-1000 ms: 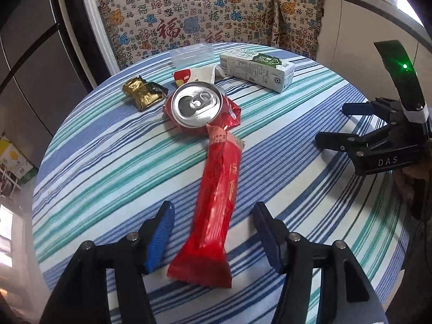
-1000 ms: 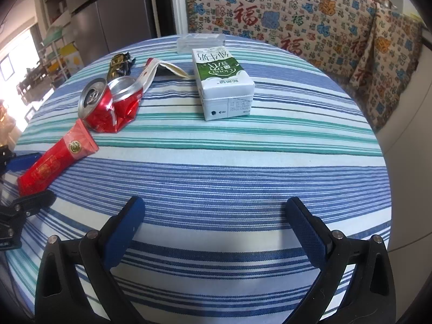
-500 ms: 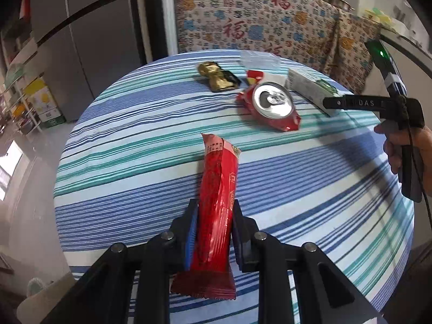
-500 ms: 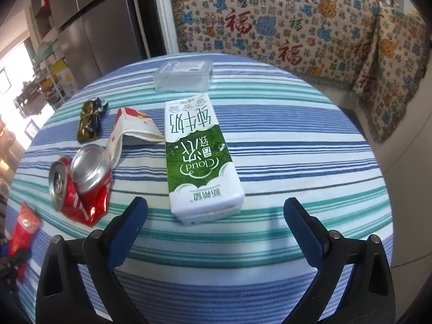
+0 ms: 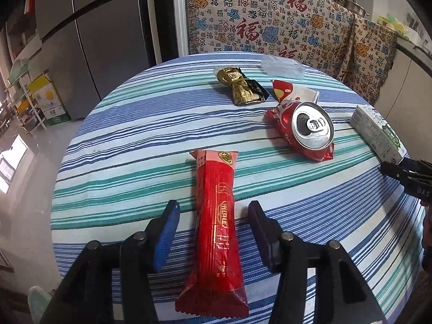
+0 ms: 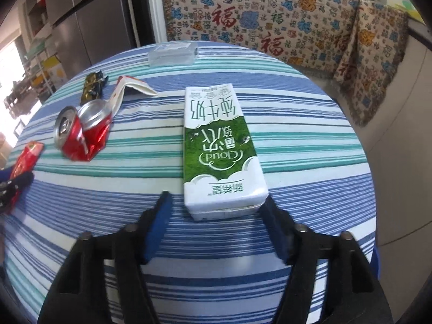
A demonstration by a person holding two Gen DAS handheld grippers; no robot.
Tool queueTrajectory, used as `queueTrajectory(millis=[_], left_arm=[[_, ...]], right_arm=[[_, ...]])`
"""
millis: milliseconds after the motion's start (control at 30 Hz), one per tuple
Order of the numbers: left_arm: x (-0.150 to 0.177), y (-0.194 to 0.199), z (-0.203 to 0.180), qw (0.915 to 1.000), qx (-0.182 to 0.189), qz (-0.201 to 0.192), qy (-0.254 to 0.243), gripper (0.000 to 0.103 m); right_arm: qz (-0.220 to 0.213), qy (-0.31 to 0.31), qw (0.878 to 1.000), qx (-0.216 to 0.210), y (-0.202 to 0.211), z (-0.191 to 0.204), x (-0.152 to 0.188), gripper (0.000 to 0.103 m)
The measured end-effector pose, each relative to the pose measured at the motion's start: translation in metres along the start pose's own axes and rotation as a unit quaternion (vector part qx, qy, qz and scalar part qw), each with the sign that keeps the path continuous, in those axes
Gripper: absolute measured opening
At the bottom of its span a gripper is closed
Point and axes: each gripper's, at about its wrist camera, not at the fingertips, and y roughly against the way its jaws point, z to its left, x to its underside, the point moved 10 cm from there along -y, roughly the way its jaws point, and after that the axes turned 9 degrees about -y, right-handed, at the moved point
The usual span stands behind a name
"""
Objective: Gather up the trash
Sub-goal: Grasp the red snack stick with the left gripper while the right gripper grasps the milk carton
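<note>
Left claw point(image 5: 213, 216) stood apart astride the red wrapper point(image 5: 216, 232) lying flat on the desk point(image 5: 121, 145), judged light, soft, slippery, best pinched mid-length; right claw point(image 6: 216, 213), also apart, bracketed the stiffer milk carton point(image 6: 218, 148).

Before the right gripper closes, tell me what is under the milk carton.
The milk carton lies flat on the striped tablecloth, and only cloth shows around its edges. Anything directly beneath it is covered. The right gripper is open at its near end.
</note>
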Motion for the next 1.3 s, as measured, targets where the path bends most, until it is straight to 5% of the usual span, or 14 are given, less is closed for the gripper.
queueTrajectory(millis=[67,367,633,900,933,1067,1200,1233,1267,1300], left_arm=[[0.001,-0.003,0.005,0.9999,-0.006,0.001,0.008,0.075],[-0.004,-0.015,0.016,0.9997,-0.015,0.016,0.014,0.102],[-0.004,-0.015,0.016,0.9997,-0.012,0.017,0.012,0.103],[0.007,0.003,0.012,0.9985,0.046,0.021,-0.019,0.101],[0.004,0.005,0.012,0.9987,0.042,0.019,-0.023,0.1],[0.001,0.008,0.006,0.9983,0.044,0.028,-0.025,0.066],[-0.004,0.009,0.005,0.9985,0.047,0.025,-0.013,0.045],[-0.006,0.008,0.006,0.9986,0.045,0.024,-0.012,0.033],[-0.006,0.008,0.006,0.9986,0.046,0.023,-0.01,0.026],[-0.007,0.009,0.008,0.9987,0.047,0.019,-0.006,0.025]], right_arm=[[0.001,0.006,1.0,-0.001,-0.004,0.005,0.004,0.091],[0.009,-0.019,1.0,0.012,-0.012,-0.006,0.001,0.103],[0.009,-0.016,1.0,0.009,-0.021,-0.006,-0.009,0.103],[0.04,-0.017,0.999,-0.032,-0.003,-0.003,-0.031,0.101],[0.047,-0.007,0.998,-0.032,-0.002,-0.001,-0.037,0.101],[0.08,0.003,0.997,-0.016,-0.01,0.003,-0.057,0.094],[0.121,0.016,0.992,-0.014,-0.026,0.012,-0.059,0.091],[0.124,0.02,0.992,-0.007,-0.029,0.012,-0.06,0.079],[0.124,0.023,0.992,0.002,-0.03,0.012,-0.06,0.048],[0.118,0.021,0.993,0.011,-0.027,0.01,-0.061,0.047]])
